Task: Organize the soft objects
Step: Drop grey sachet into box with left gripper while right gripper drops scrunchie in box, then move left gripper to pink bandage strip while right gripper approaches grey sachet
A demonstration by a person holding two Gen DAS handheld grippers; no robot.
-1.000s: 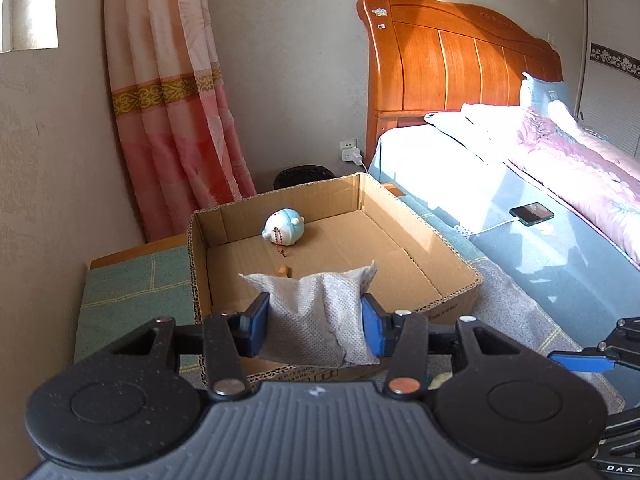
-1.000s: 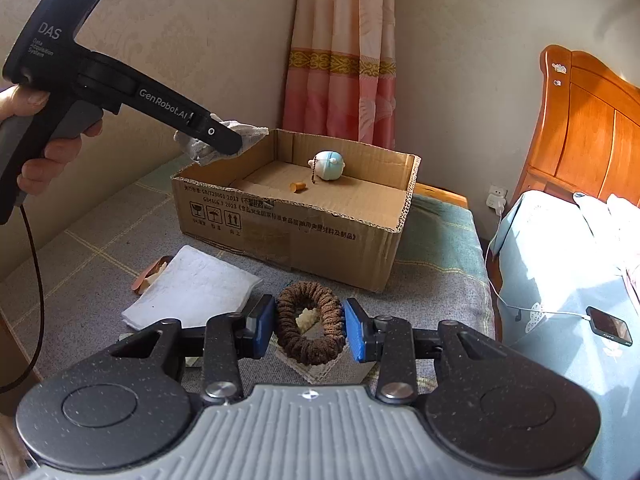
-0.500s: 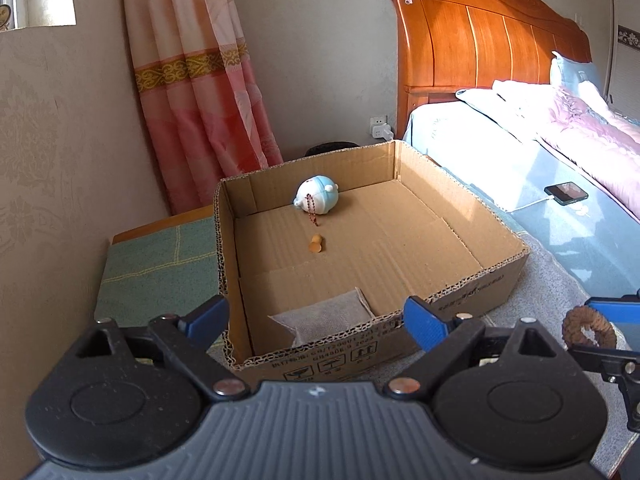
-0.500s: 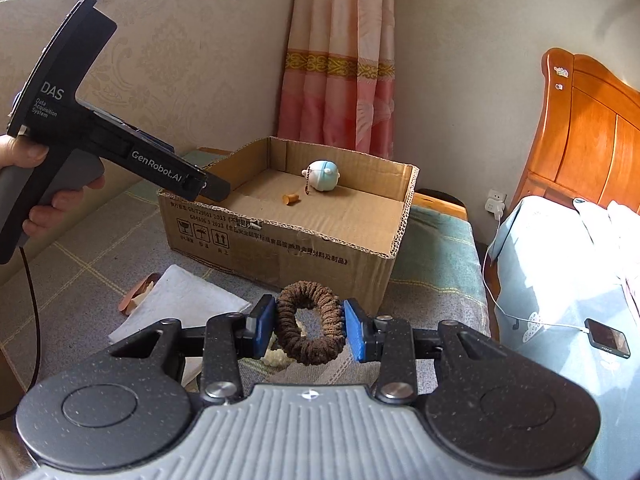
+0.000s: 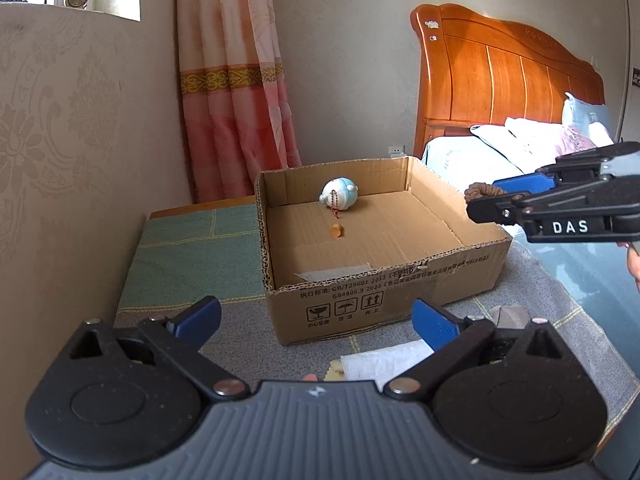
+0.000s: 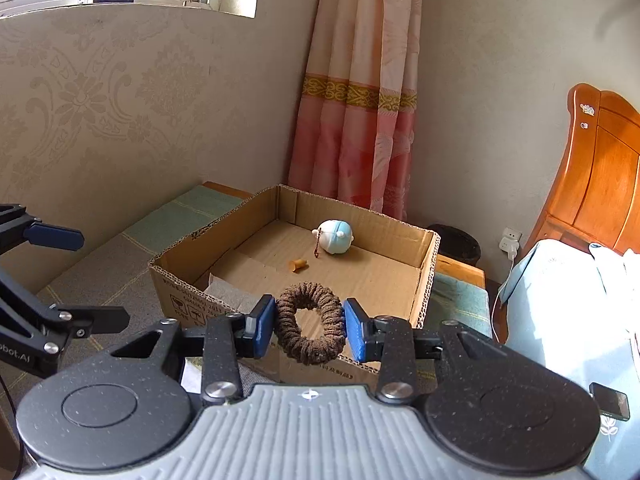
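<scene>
My left gripper [image 5: 316,312] hangs in front of the open cardboard box [image 5: 384,296], jaws opening wide with nothing between them. A grey cloth [image 5: 332,276] lies inside the box against its near wall. A blue-and-white plush toy [image 5: 339,199] and a small orange piece [image 5: 336,231] sit further back in the box. My right gripper [image 6: 310,330] is shut on a brown fuzzy ring [image 6: 288,312], held just above the box's [image 6: 424,288] near rim. In the left wrist view that ring [image 5: 480,191] hovers at the box's right side.
The box rests on a green and grey blanket [image 5: 192,256] beside a patterned wall. A folded white cloth [image 5: 380,362] lies in front of the box. A bed with a wooden headboard [image 5: 500,92] stands at the right, and a phone [image 6: 608,400] lies on it.
The left gripper let go of the grey cloth, which dropped into the box, then opened wide and drew back. The right gripper carried the brown ring up to the box.
</scene>
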